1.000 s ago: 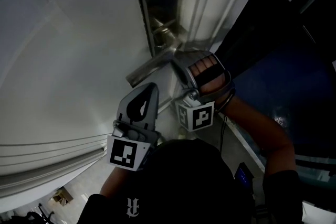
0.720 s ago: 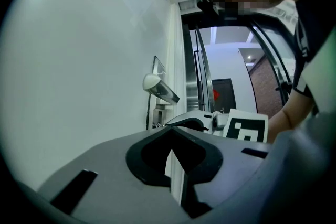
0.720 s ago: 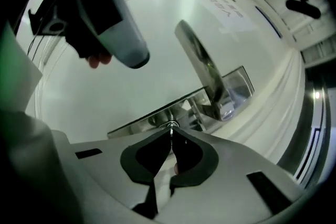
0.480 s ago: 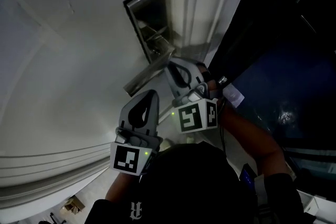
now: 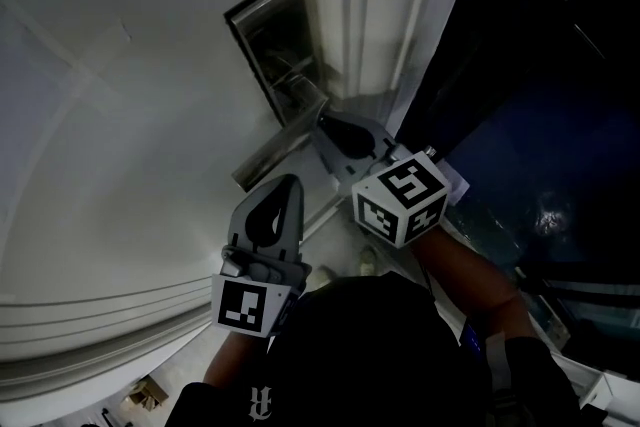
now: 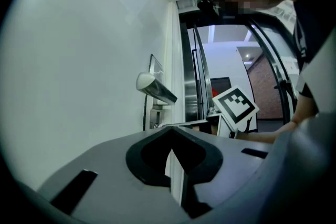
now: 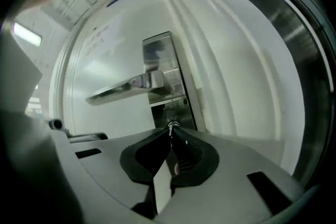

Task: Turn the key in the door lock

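The key (image 7: pixel 171 124) shows only as a small bright bit of metal, with a rounded end, poking out past the tips of the right claw (image 7: pixel 170 134). The rest of it is hidden between the pads. It sits against the dark lower part of the lock plate (image 7: pixel 164 60), just under the lever (image 7: pixel 123 86). Whether it is seated in the keyhole cannot be told.

The right claw is closed, its two tips pinched on the key with no gap at the point. In the head view it reaches up to the plate from below and to the right, its nose tucked under the inner end of the lever, and its marker cube (image 5: pixel 400 200) hangs back toward the person's forearm (image 5: pixel 470 270).

The left claw (image 5: pixel 288 185) is also closed, its tips meeting on nothing. It is held lower down, in front of the door (image 5: pixel 120 115). It points up toward the lever's free end but is apart from it, and it touches neither the lock nor the right claw.

The plate is a tall strip of brushed metal set close to the door's edge. The lever stands out from it and runs sideways across the white door face. Beside the plate the door edge is ribbed with long mouldings (image 5: pixel 350 5), and past them the scene turns dark.
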Demonstrator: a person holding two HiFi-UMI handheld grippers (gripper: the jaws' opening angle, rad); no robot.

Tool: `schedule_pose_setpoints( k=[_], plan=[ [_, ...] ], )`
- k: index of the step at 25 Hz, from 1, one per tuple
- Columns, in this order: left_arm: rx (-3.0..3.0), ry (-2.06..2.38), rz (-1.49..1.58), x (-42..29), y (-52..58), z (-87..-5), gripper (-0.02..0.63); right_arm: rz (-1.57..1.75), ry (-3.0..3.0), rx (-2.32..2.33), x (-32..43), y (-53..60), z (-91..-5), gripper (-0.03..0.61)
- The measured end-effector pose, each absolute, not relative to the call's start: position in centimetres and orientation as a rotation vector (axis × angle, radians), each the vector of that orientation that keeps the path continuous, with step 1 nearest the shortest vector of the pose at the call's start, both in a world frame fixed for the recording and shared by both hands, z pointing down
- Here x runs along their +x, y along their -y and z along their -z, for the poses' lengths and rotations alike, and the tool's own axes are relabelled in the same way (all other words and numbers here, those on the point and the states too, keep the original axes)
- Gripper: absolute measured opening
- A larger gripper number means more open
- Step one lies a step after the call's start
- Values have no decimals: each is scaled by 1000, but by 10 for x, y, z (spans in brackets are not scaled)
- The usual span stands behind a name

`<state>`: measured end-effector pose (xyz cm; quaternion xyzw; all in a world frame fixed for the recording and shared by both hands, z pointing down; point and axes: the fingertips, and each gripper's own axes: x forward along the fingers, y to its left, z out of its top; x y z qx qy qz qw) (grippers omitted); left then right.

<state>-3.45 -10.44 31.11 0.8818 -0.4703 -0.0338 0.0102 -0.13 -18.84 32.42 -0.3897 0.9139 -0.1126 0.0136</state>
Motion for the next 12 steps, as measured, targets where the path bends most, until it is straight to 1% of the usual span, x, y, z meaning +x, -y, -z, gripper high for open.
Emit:
schedule_pose_setpoints(
  k=[4,9,12],
  plan=[
    [2749,1470,101,-33,104,-312,8,798,-2658,-1012,1,190,-326,21],
    [2746,1477,100,-32,103,-311,6,1111,-2446,-829,2,192,-326,21],
    [2741,1485,99,-32,103,-311,7,1233,-2358,-725,4,194,-326,23]
  ],
)
